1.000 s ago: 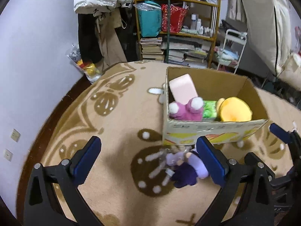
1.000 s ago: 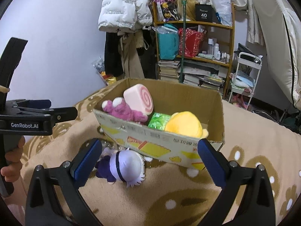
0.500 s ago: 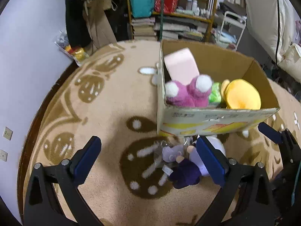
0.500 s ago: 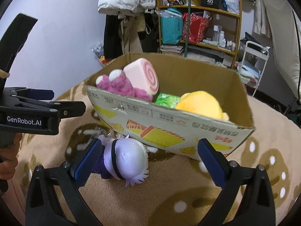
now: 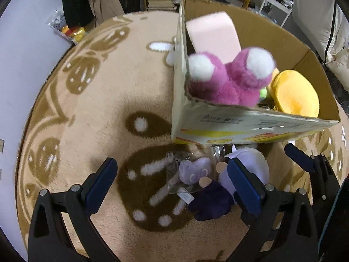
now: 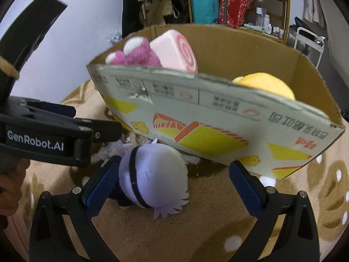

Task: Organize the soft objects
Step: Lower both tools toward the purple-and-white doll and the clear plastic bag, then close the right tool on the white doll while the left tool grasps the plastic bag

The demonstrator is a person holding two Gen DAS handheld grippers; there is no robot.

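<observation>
Seen from the left wrist, the left hand-held gripper [image 5: 172, 182] hangs spread wide over a tan patterned rug [image 5: 104, 100], gripping nothing. A purple-and-white plush doll [image 5: 218, 181] lies on the rug at the foot of a cardboard box [image 5: 229, 124], near the gripper's right finger, whose blue pad [image 5: 244, 183] overlaps the doll's pale head; contact cannot be made out. A clear plastic wrapper [image 5: 181, 170] lies against the doll's left side. Inside the box, a magenta plush [image 5: 229, 76] with white paws leans at the near left corner, a pink roll cushion [image 5: 212, 35] stands behind it and a yellow plush [image 5: 294, 93] sits to the right. The right hand-held gripper [image 5: 309, 163] shows at the right edge.

Seen from the right wrist, the right hand-held gripper [image 6: 172, 181] is likewise spread wide and empty. The doll [image 6: 152, 174] lies head toward the camera between its fingers, close against the left blue pad [image 6: 100, 185] and well apart from the right one. The box [image 6: 207, 120] rises just beyond, its printed near wall facing the lens, with the magenta plush [image 6: 135, 54], the pink roll cushion [image 6: 176, 52] and the yellow plush [image 6: 266, 85] showing over the rim. The left hand-held gripper [image 6: 43, 131] reaches in from the left.
</observation>
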